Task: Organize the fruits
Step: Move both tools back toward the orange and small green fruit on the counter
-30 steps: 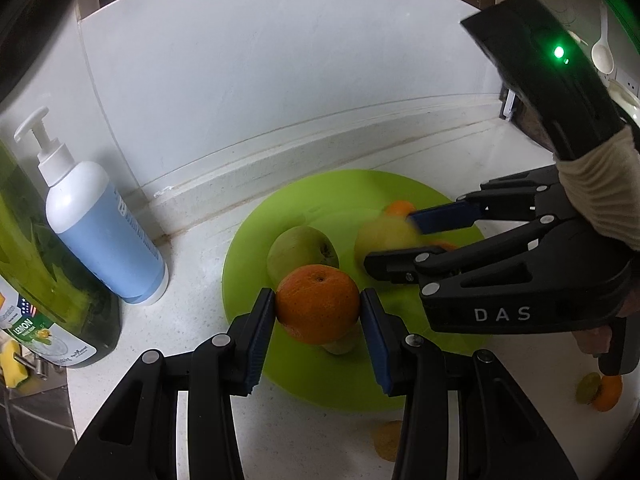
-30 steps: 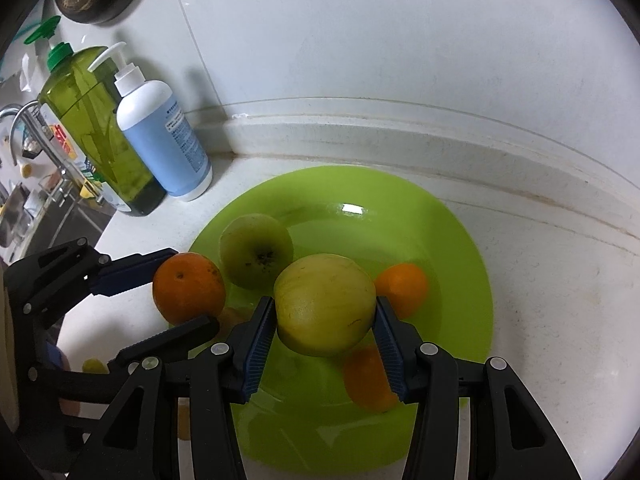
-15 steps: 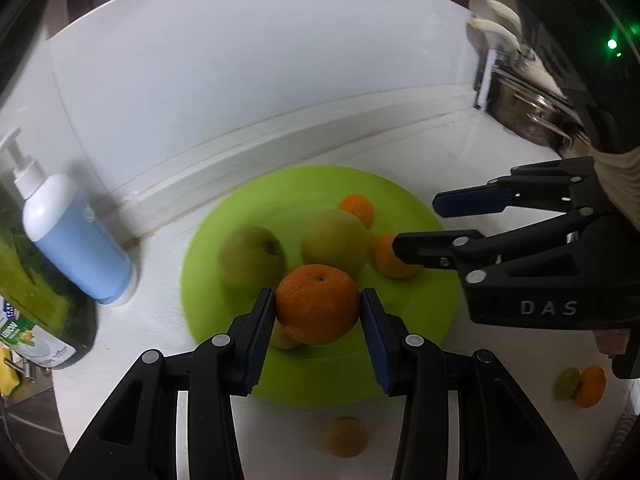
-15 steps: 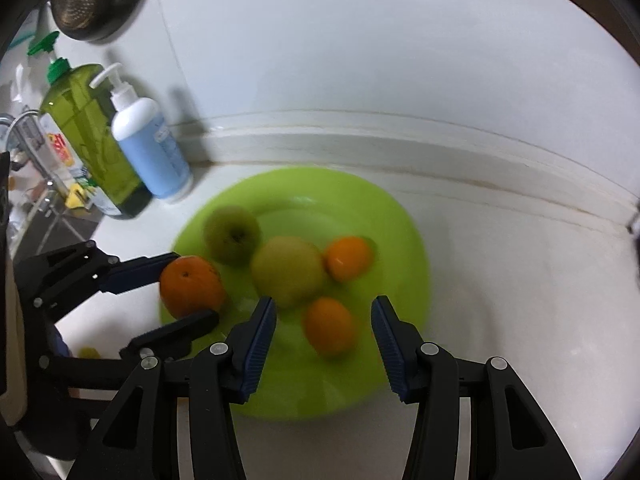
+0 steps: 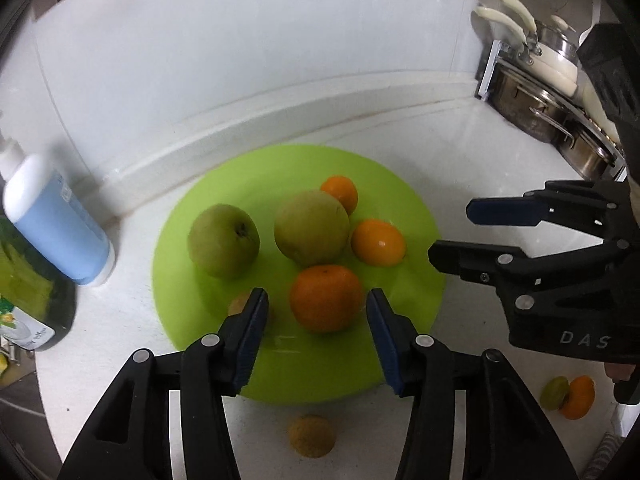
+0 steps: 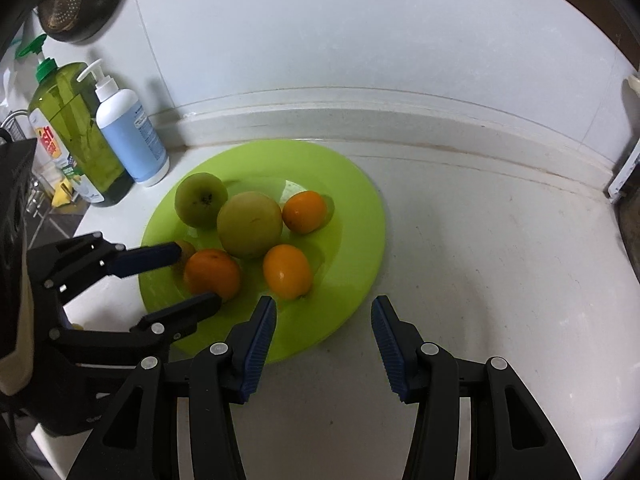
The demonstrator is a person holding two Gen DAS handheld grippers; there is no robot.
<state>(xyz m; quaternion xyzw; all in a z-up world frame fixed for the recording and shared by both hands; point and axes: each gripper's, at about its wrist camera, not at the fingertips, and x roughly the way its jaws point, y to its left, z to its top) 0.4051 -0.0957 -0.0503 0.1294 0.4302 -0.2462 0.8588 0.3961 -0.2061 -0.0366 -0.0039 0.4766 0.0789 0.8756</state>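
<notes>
A green plate (image 5: 280, 372) (image 6: 360, 216) on the white counter holds two green apples (image 5: 223, 240) (image 5: 311, 227), two small oranges (image 5: 378, 241) (image 5: 340, 193) and a larger orange (image 5: 326, 298) (image 6: 212, 274). My left gripper (image 5: 316, 300) is open, its jaws on either side of the larger orange, which rests on the plate. A small brown fruit (image 5: 240, 304) lies partly hidden behind its left finger. My right gripper (image 6: 323, 312) is open and empty, over the plate's near right rim. It also shows in the left wrist view (image 5: 460, 232).
A brownish fruit (image 5: 311, 436) lies on the counter in front of the plate. A green fruit and an orange (image 5: 576, 396) lie at the right. A blue pump bottle (image 6: 130, 136) and a green soap bottle (image 6: 76, 132) stand at the left. Steel pots (image 5: 536, 100) are at the far right.
My right gripper let go of the green apple onto the plate and drew back. My left gripper opened, leaving the larger orange on the plate, and pulled back a little.
</notes>
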